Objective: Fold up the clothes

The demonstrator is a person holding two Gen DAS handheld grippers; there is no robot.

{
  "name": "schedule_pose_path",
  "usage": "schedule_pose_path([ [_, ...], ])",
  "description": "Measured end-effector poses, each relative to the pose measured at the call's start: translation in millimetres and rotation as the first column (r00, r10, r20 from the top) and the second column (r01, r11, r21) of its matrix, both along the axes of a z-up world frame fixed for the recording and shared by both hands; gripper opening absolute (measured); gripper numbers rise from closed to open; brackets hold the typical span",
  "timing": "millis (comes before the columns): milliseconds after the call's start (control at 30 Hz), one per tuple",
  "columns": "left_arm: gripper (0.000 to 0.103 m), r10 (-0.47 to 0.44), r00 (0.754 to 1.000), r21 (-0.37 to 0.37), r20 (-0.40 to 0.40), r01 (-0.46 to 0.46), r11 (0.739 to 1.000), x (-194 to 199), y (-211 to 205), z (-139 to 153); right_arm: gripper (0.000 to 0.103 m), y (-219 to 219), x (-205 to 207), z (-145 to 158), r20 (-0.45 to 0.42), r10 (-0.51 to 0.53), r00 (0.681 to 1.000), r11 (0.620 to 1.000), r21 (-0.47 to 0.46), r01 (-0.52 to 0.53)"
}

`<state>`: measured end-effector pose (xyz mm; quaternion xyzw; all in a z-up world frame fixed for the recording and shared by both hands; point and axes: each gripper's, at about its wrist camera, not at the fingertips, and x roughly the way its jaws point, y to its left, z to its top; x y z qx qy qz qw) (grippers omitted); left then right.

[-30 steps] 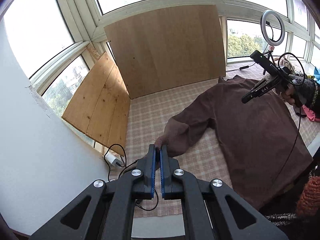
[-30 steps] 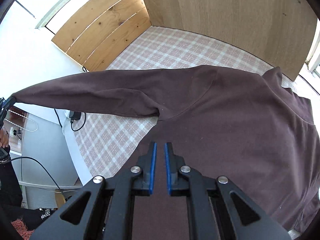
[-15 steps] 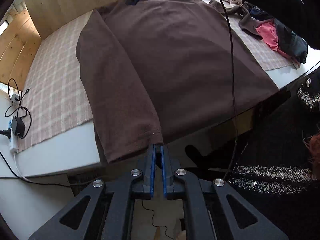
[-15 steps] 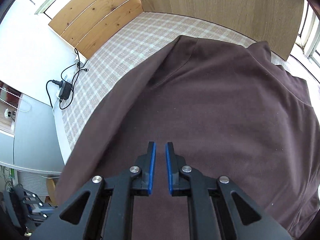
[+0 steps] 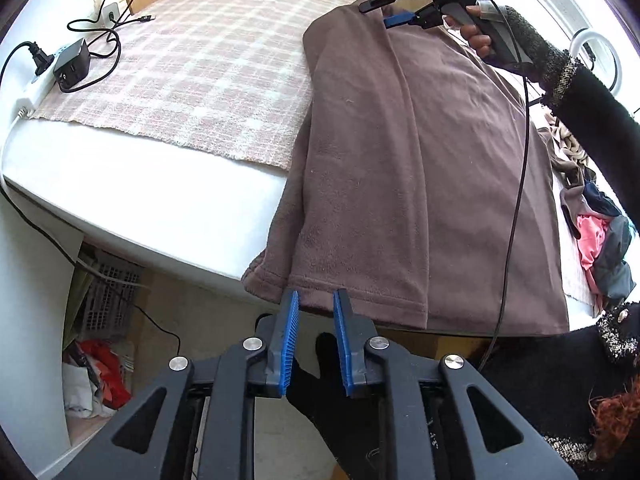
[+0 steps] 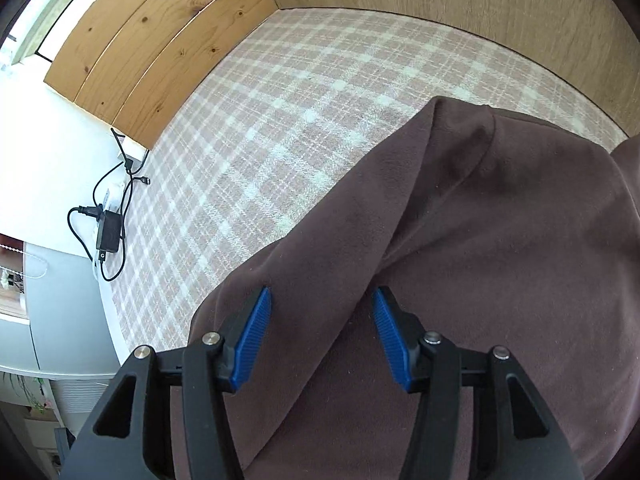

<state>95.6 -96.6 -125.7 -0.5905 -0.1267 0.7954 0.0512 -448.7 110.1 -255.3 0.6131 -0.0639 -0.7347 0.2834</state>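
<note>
A brown fleece sweater (image 5: 420,160) lies on the plaid cloth (image 5: 208,64), its hem hanging over the table's front edge. One sleeve is folded down along its left side, and the cuff (image 5: 352,292) ends just beyond my left gripper (image 5: 316,294). That gripper's jaws are opening, a narrow gap with no fabric pressed between the pads. My right gripper (image 6: 320,300) hovers over the folded shoulder of the sweater (image 6: 480,240), its jaws opening wide with nothing gripped. In the left wrist view the right gripper (image 5: 382,10) is at the sweater's far end, held by a gloved hand.
A power strip with a black charger and cables (image 5: 68,68) sits at the cloth's left edge. A pile of other clothes (image 5: 600,232) lies to the right. Wooden boards (image 6: 160,40) wall the back. A plastic basket (image 5: 108,300) stands under the white table.
The left gripper carried the outstretched sleeve across and down onto the sweater's body, then let the cuff go. The right gripper sank toward the shoulder and opened.
</note>
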Motion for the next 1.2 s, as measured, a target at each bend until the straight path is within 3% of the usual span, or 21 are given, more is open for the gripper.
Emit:
schedule_pose_path([
  [33,0.017,-0.007,1.000,-0.003,0.002,0.007,1.000,-4,2,-2,0.050,0,0,-1,0.001,0.000,1.000,1.000,-0.020,0.000],
  [133,0.017,-0.036,0.999,-0.012,0.012,0.036,0.999,-10,8,-6,0.012,2,3,2,-0.011,0.017,1.000,0.998,-0.065,-0.018],
  [233,0.017,-0.056,0.998,-0.022,0.022,0.056,0.998,-13,9,-6,0.004,8,12,16,-0.055,0.041,0.998,0.994,-0.095,-0.046],
  [333,0.017,-0.067,0.997,-0.023,0.027,0.068,0.997,-15,9,-6,0.004,29,20,34,-0.090,0.025,0.996,0.981,-0.191,-0.042],
  [433,0.017,-0.074,0.997,-0.021,0.034,0.075,0.997,-13,8,-2,0.007,34,13,17,-0.084,0.005,0.996,1.000,-0.010,-0.006],
  [500,0.017,-0.072,0.997,-0.029,0.031,0.073,0.997,-10,5,5,0.012,30,9,2,-0.051,0.019,0.999,0.988,0.153,-0.011],
  [667,0.017,-0.049,0.999,-0.022,-0.022,0.048,0.999,-3,-2,33,0.013,49,5,43,-0.220,-0.040,0.975,0.997,0.058,0.054],
  [800,0.017,-0.098,0.994,-0.010,-0.044,0.098,0.995,-16,11,40,0.013,47,-29,31,-0.150,-0.067,0.986,0.997,0.036,0.073],
  [933,0.017,-0.172,0.985,-0.010,-0.008,0.172,0.985,-38,30,25,0.013,23,-60,-6,-0.096,-0.017,0.995,0.991,0.133,0.030],
  [967,0.017,-0.189,0.982,-0.013,0.005,0.189,0.982,-43,34,20,0.003,24,-67,-8,-0.113,-0.041,0.993,0.986,0.154,0.058],
  [1000,0.017,-0.204,0.979,-0.015,0.019,0.205,0.979,-48,38,15,0.004,26,-74,-10,-0.134,-0.068,0.989,0.980,0.175,0.091],
  [1100,0.017,-0.215,0.974,-0.006,0.066,0.216,0.976,-46,40,-1,0.008,41,-80,-1,-0.129,-0.129,0.983,0.965,0.211,0.155],
  [1200,0.017,-0.205,0.977,0.021,0.063,0.205,0.979,-42,36,-3,0.008,43,-60,27,-0.196,-0.120,0.973,0.976,0.154,0.151],
])
